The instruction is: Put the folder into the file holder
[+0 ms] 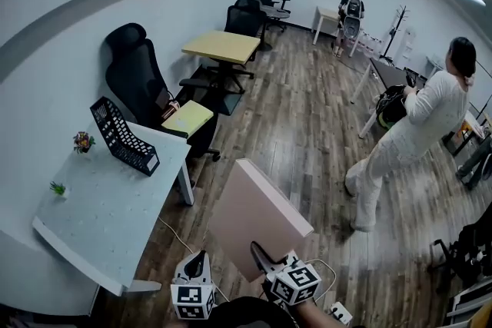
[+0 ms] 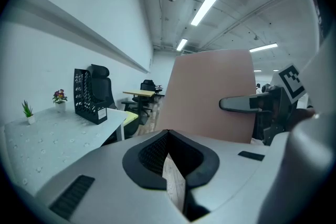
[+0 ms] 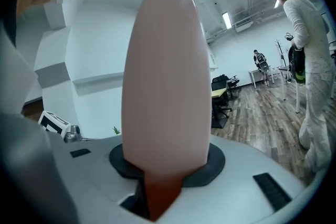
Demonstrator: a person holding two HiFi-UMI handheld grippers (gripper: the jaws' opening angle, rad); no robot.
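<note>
Right tongs (image 1: pixel 263 256) clamp pink folder (image 1: pixel 257 215); left tongs (image 1: pixel 200 257) closed, empty; file holder (image 1: pixel 123 136) on desk (image 1: pixel 108 219), chair (image 1: pixel 134 73) behind.

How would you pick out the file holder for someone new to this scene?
Find the pale white desk against the left wall. On its far end stands the black mesh file holder. Its only neighbours, a small flower pot and a tiny green plant, are far smaller.

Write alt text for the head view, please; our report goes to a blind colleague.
The right tongs hold a pink folder up over a wooden office floor. To the left, a black mesh file holder stands on a white table; a person in white stands at the right.
</note>
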